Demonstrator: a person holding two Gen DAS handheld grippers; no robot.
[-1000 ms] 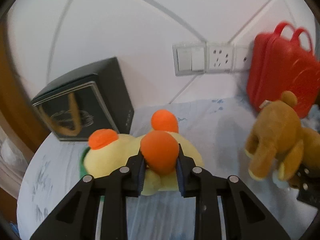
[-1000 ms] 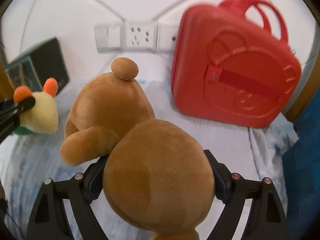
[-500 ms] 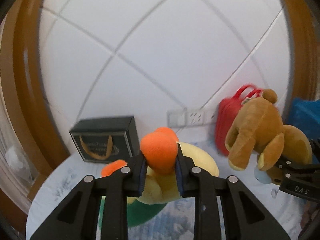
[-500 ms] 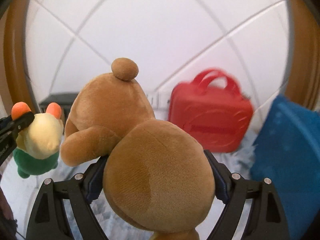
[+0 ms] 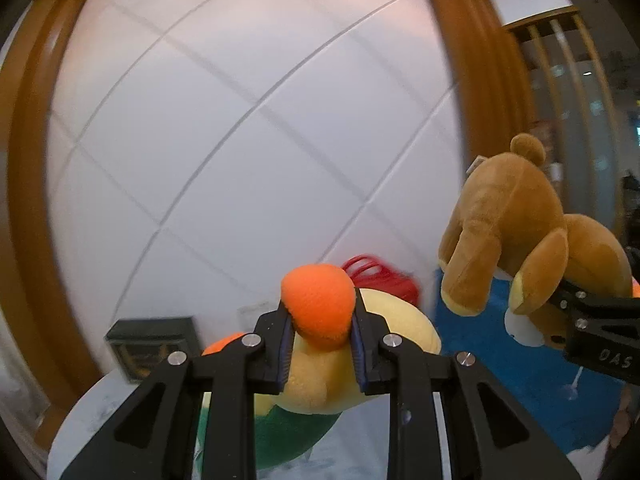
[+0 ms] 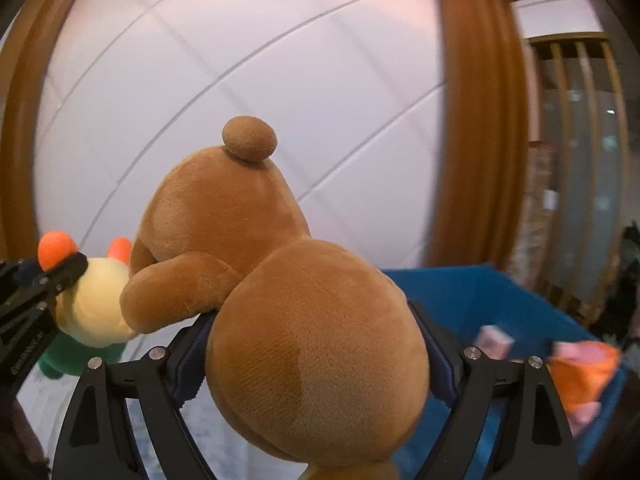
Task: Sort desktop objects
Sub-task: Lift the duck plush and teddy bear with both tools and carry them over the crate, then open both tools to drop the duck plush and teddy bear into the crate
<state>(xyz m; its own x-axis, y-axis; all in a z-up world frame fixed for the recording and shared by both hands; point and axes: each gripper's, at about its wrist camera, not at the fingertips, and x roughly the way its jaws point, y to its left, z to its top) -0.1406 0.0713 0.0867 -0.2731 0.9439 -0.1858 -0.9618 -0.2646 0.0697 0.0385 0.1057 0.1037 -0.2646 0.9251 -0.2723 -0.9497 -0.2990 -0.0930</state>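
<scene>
Plush is light and soft, and both toys here give under the pads, so each grip depends on a firm bulge of stuffing and not on any hard edge.

Furthest left in the left wrist view, a dark box [image 5: 154,346] stands on the pale table [image 5: 92,412] against the tiled wall. Next comes the left gripper [image 5: 320,350], its jaws closed to a narrow gap around one orange knob of the yellow plush toy [image 5: 400,328]. The knob bulges above the pads; the yellow and green body hangs below and in front, clear of the table. That knob is a small hold, and I judge the toy could swing or slip out of it if jerked. A red bag [image 5: 380,276] shows blurred behind it.

To the right, the brown teddy bear [image 6: 304,340] is held aloft by the right gripper [image 6: 312,364], whose jaws stand wide apart and press into the bear's rounded head, the body and tail pointing away from the camera. This wider hold looks the more secure. Both grippers are raised and point roughly level toward the wall, side by side.

Furthest right sits a blue bin [image 6: 520,304] with an orange and pink item [image 6: 584,376] inside; it looks like the likely destination for both toys.
</scene>
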